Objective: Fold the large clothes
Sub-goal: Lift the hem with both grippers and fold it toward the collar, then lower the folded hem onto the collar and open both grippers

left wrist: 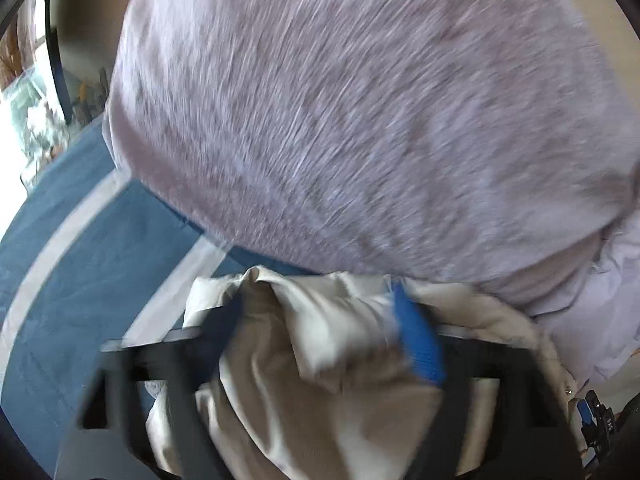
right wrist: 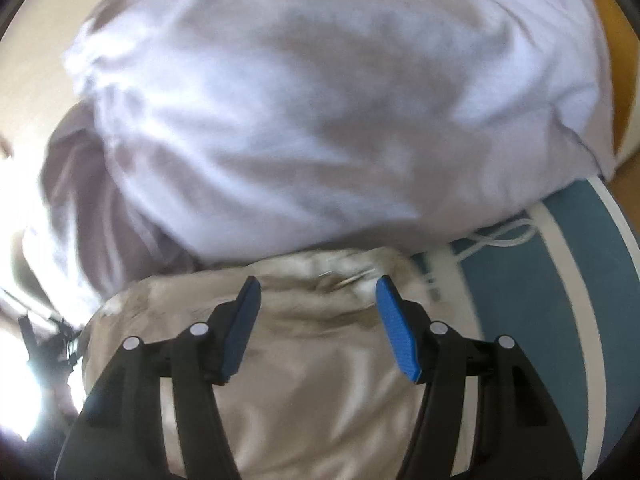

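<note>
A beige, satin-like garment (left wrist: 340, 332) lies bunched on a blue cover (left wrist: 80, 280). My left gripper (left wrist: 320, 300) stands wide open over it. A fold of the beige cloth rises loosely between its fingers, beside the blue pad (left wrist: 418, 344); the picture is blurred. In the right wrist view the same beige garment (right wrist: 312, 360) spreads under my right gripper (right wrist: 318, 280). That gripper is open, its blue pads (right wrist: 396, 340) apart and nothing pinched. Just beyond the beige cloth lies a large lilac garment (right wrist: 320, 100), knit-textured in the left wrist view (left wrist: 360, 120).
The blue cover has white stripes (right wrist: 568, 280). A white cord (right wrist: 500, 240) loops on it at the right, next to the lilac cloth. Bright window light sits at the far left (left wrist: 24, 112). A tan floor or wall shows behind (right wrist: 32, 80).
</note>
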`<state>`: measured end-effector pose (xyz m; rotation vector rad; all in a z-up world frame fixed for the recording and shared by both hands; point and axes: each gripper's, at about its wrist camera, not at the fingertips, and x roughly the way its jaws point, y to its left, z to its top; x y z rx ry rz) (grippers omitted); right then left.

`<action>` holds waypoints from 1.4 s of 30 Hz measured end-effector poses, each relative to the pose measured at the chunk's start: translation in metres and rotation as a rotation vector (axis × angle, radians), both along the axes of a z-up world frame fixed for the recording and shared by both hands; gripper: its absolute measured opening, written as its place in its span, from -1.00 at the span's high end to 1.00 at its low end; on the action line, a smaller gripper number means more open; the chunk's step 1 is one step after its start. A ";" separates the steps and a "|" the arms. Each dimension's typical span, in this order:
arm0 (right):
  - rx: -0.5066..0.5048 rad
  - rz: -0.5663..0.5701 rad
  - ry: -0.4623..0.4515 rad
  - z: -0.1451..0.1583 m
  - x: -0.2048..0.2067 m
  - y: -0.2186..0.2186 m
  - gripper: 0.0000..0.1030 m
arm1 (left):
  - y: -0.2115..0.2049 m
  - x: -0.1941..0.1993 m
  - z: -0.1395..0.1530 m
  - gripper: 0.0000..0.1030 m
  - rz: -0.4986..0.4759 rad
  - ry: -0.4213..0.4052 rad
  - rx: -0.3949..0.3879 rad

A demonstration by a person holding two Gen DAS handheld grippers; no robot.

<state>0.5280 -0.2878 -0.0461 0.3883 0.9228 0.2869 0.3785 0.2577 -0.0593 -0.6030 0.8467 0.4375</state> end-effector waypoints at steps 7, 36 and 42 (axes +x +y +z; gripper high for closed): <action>-0.065 0.211 -0.030 0.019 -0.020 0.090 -0.17 | -0.042 0.002 0.023 -0.70 -0.130 -0.025 0.061; -0.290 0.263 -0.037 0.007 -0.009 0.175 0.92 | -0.154 0.032 0.003 -0.72 -0.373 0.038 0.272; -0.309 0.238 0.000 -0.007 -0.006 0.177 0.92 | -0.154 0.032 0.005 -0.72 -0.354 0.038 0.276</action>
